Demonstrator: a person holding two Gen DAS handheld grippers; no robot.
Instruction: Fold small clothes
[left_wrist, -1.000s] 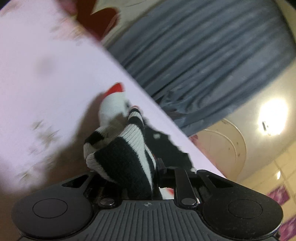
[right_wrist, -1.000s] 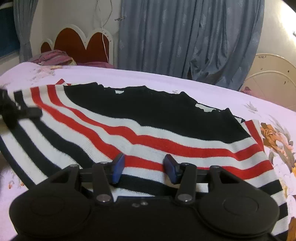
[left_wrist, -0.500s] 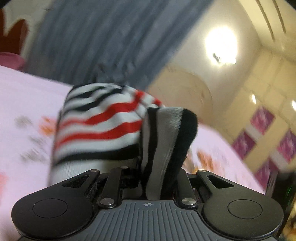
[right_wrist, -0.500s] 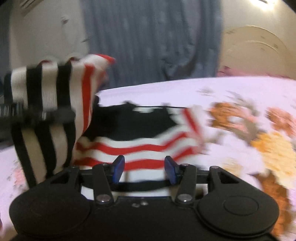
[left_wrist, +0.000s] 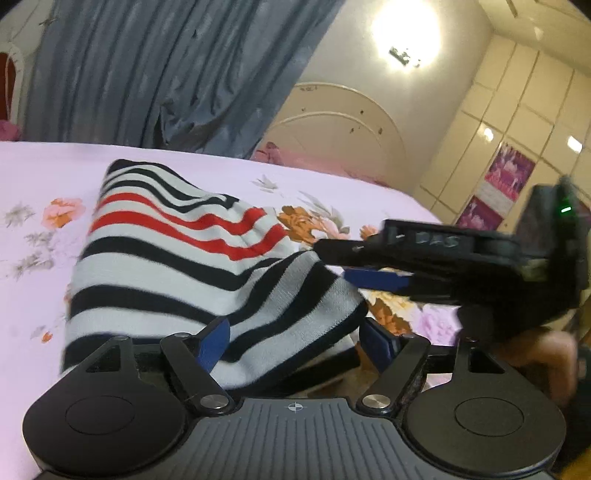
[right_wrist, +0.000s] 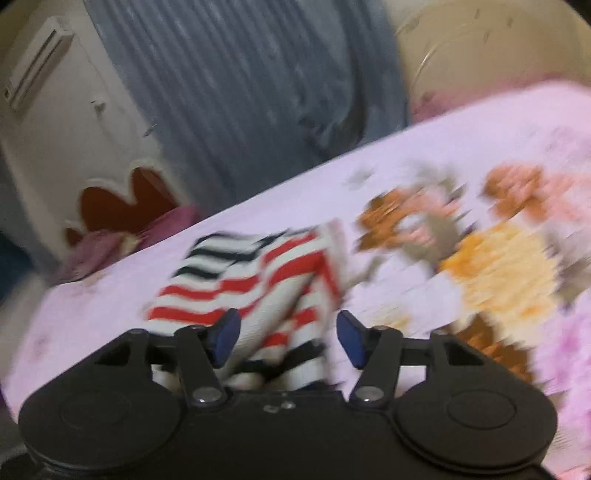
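A small knit sweater (left_wrist: 177, 254) with black, white and red stripes lies folded over on the pink floral bedspread (left_wrist: 33, 177). My left gripper (left_wrist: 295, 343) is open, its blue pads on either side of the sweater's near edge, which lies between them. My right gripper (left_wrist: 369, 266) reaches in from the right in the left wrist view, at the sweater's right edge. In the blurred right wrist view the right gripper (right_wrist: 288, 338) is open, with the sweater (right_wrist: 255, 288) between and beyond its pads.
Grey-blue curtains (left_wrist: 166, 74) hang behind the bed. A red and white headboard (right_wrist: 122, 199) with purple bedding stands at the far left. A cream arched footboard (left_wrist: 332, 125) and wardrobe doors (left_wrist: 517, 122) are on the right. A bright lamp (left_wrist: 402, 33) glares.
My left gripper carried the sweater's edge over and laid it down, then opened. The sweater is now folded over itself. The right gripper swung round to the sweater's right side.
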